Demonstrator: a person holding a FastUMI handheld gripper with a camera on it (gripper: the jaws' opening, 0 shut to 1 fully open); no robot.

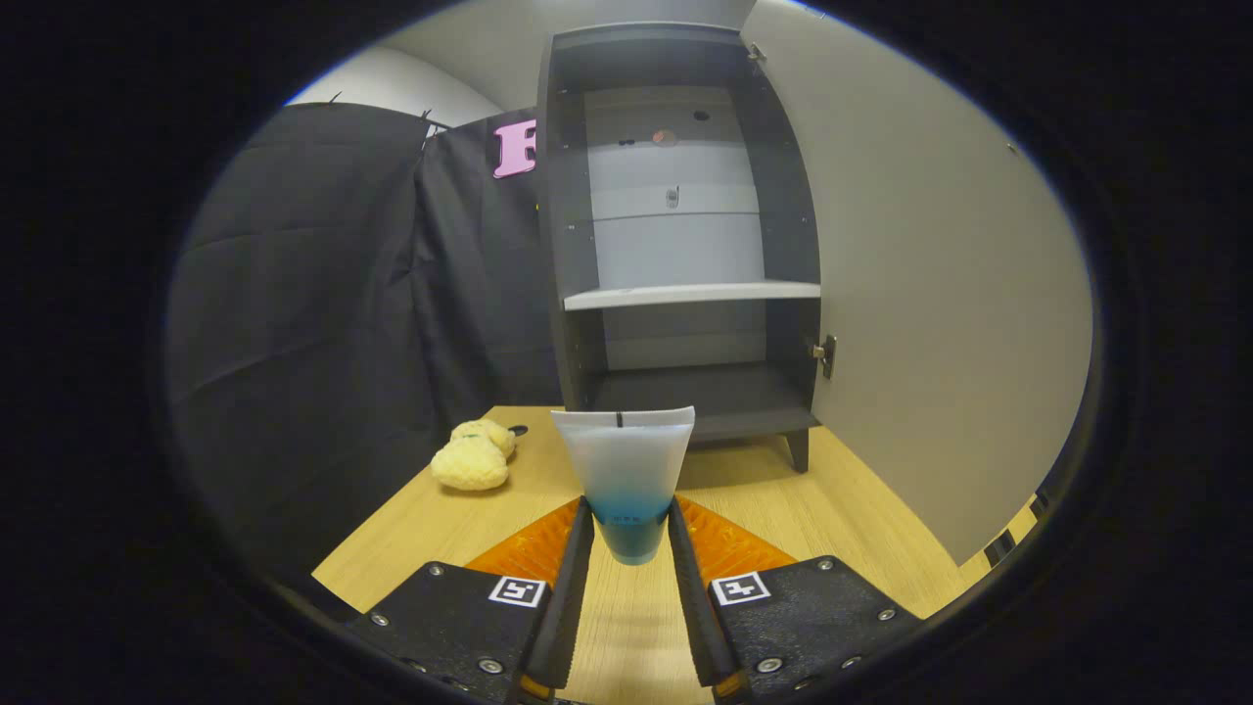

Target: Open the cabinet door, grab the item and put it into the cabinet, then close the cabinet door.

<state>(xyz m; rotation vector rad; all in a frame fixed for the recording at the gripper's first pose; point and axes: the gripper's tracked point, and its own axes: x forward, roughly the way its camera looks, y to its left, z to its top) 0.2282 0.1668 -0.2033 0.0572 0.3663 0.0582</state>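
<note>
One gripper (pixel 626 529) pinching one squeeze tube (pixel 625 470), crimped end up, just before one open cabinet (pixel 685 245). Left of cabinet, on wooden table (pixel 861 509): two yellow sponges (pixel 473 455). One door (pixel 930 294) swung right.

Translucent tube (pixel 625 475) upright, cap down, clamped between fingers (pixel 580 548); dark cabinet (pixel 685 245) beyond, door (pixel 930 294) open.

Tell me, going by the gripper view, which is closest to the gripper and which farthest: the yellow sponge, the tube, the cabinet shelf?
1. The tube, clamped upright between the fingers of the gripper.
2. The yellow sponge, on the wooden table, ahead of the fingers and off to their left.
3. The cabinet shelf, inside the open cabinet at the table's far end.
</note>
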